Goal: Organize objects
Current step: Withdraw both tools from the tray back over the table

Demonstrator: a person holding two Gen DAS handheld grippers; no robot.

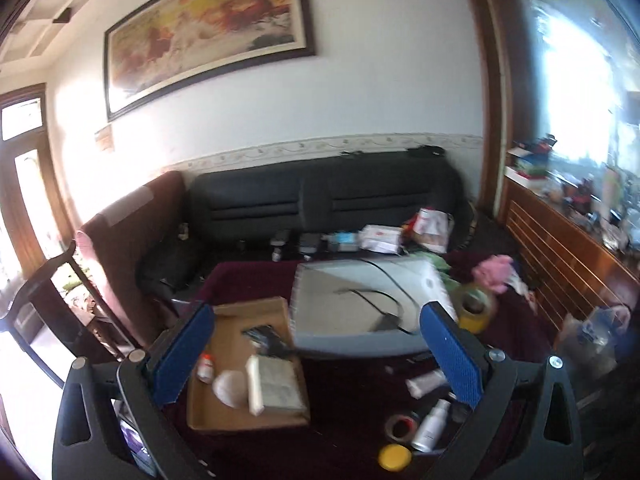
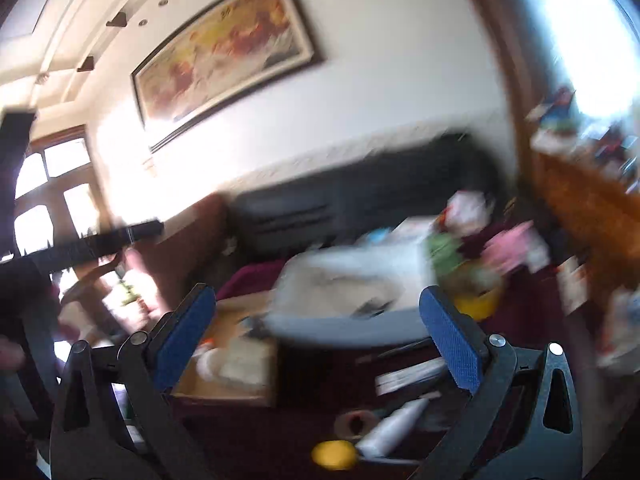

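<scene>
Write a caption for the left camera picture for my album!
Open claw above a cluttered table, cardboard tray and grey bin ahead.

- Left claw (image 1: pixel 316 348): blue dotted-texture pads on black arms; right claw (image 2: pixel 318 344) has the same colours.
- Bench (image 1: pixel 344 376): covered in dark maroon cloth.
- Cardboard tray (image 1: pixel 224 320): plain tan-brown.
- Tape roll (image 1: pixel 476 308): yellowish, translucent.
- Round lid (image 1: pixel 395 457): bright yellow.
- Spray bottle (image 1: pixel 430 426): white.
- Flat box (image 1: pixel 360 300): pale grey, with a black cable across it.
- Sofa (image 1: pixel 320 196): black.
- Cloth (image 1: pixel 494 272): pink.
- Framed painting (image 1: pixel 204 28): reds, oranges and yellows in a dark frame.
- Wall border (image 1: pixel 320 146): pale with a vine pattern.
</scene>
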